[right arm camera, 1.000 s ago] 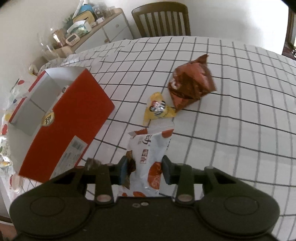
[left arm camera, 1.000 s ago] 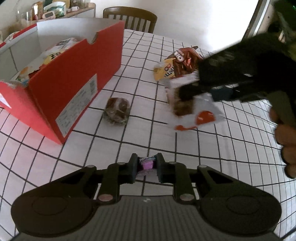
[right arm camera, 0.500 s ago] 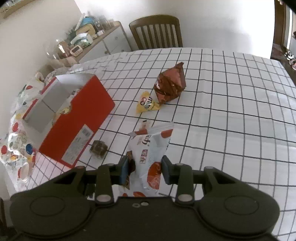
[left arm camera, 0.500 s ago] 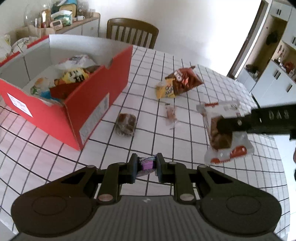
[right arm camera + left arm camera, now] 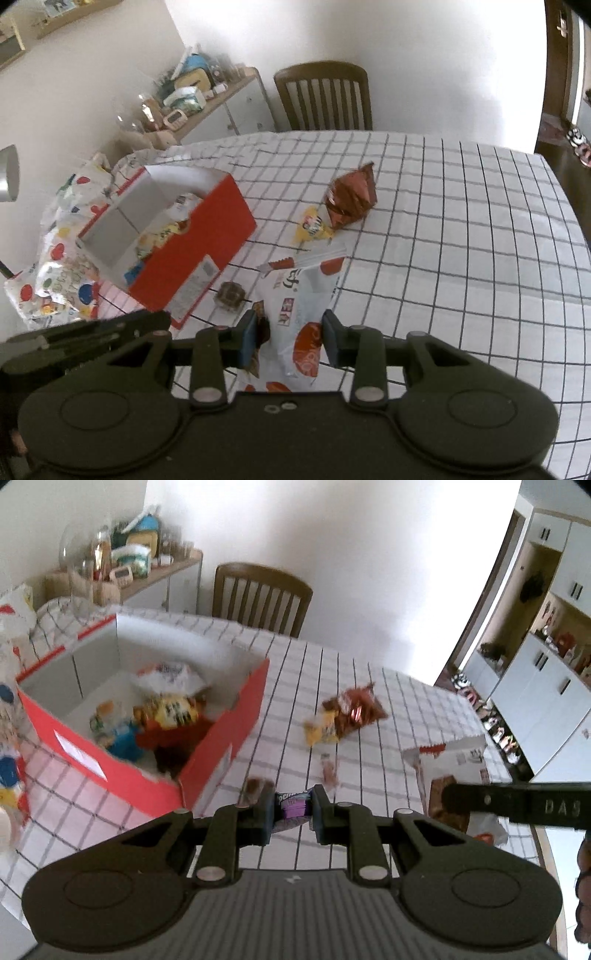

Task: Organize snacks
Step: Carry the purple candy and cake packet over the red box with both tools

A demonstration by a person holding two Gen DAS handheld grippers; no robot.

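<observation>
Grid-cloth surface [image 5: 461, 229]: red box [image 5: 221, 731] part-filled; left hand-held gripper [image 5: 293, 808] clamps purple sweet [image 5: 293, 803], right hand-held gripper [image 5: 289, 338] clamps white packet [image 5: 303, 295], both aloft; brown bag [image 5: 351, 199], yellow pack [image 5: 314, 227], dark bun [image 5: 229, 294] remain unboxed.

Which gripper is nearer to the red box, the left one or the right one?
Left. The left gripper, shut on a purple snack, is beside the red box corner. The right gripper, holding a white packet, is farther right.
</observation>
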